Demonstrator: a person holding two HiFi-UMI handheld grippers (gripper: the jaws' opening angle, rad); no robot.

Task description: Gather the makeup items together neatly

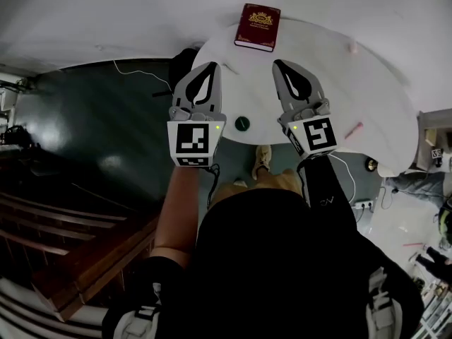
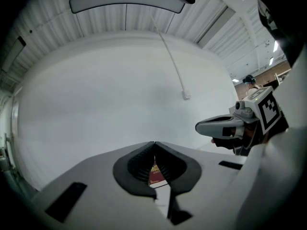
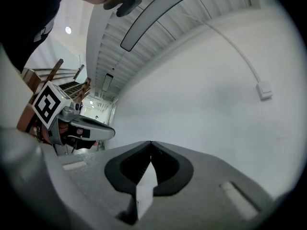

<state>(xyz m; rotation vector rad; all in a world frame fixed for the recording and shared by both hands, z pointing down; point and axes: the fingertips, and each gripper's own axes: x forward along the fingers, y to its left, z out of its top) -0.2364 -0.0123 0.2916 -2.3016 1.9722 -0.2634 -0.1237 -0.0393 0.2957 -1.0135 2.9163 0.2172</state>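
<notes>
Both the left gripper (image 1: 209, 68) and the right gripper (image 1: 281, 65) hover over the white table (image 1: 244, 83), jaws pressed together and empty. A dark round pot (image 1: 242, 123) sits between them at the near edge, and a pink stick (image 1: 353, 131) lies well to the right.

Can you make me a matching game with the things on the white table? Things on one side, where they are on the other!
Things:
1. red book
2. dark round item
3. pink stick

Places on the table:
A. near edge, right side
B. far edge
C. near edge, middle

Pairs: 1-B, 2-C, 3-A
</notes>
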